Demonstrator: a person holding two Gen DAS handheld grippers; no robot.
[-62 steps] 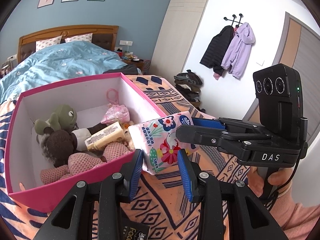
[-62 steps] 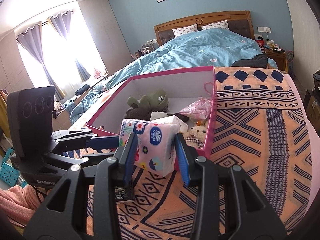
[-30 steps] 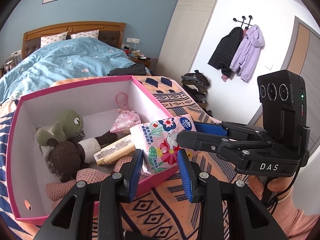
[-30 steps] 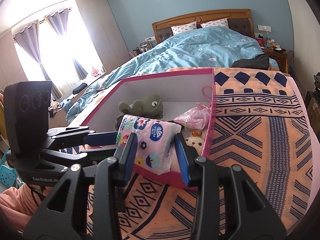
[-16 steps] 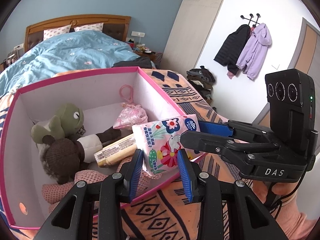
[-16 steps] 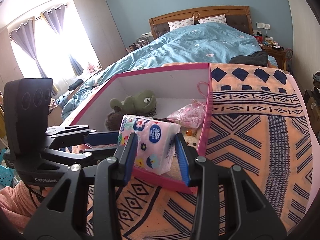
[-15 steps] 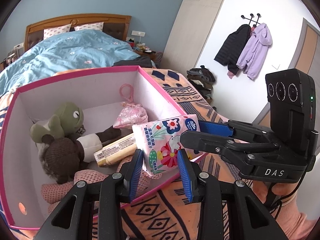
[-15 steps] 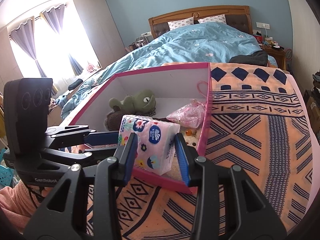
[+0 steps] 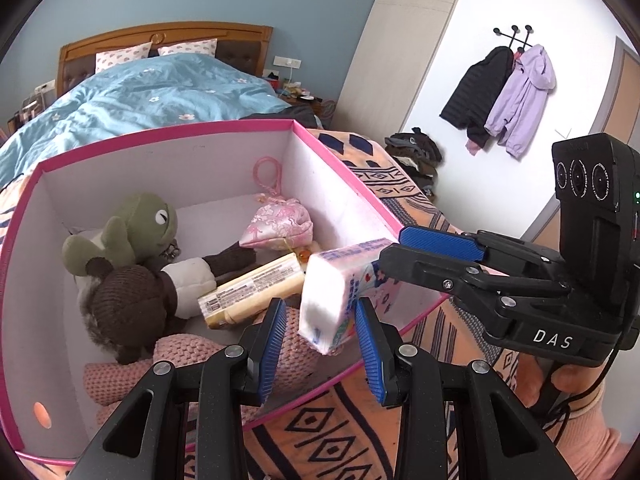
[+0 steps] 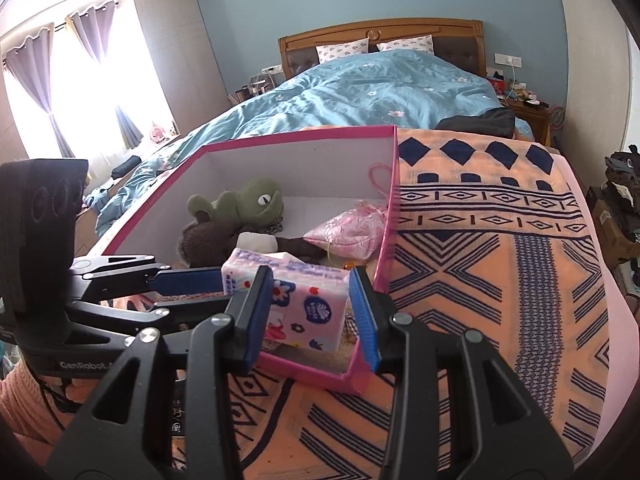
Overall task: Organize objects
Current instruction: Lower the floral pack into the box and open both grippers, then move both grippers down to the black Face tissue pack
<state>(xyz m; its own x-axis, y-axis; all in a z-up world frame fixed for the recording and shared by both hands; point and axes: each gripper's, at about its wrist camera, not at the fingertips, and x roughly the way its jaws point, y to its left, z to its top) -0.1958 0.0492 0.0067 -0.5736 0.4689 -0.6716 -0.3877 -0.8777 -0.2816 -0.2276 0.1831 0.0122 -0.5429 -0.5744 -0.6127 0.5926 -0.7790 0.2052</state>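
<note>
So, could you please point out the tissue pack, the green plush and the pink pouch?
tissue pack (image 10: 306, 312): right wrist view, flowered front face.
green plush (image 9: 146, 220): left wrist view, head.
pink pouch (image 9: 278, 226): left wrist view, body.

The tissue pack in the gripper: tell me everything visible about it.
The tissue pack is a soft rectangular block in pink plastic wrap printed with flowers and a blue round logo, with white tissue showing at one end. The right hand-held gripper clamps it by its sides. It hangs tilted over the near corner of the pink box, above the toys inside. The left hand-held gripper sits open around its lower end.
</note>
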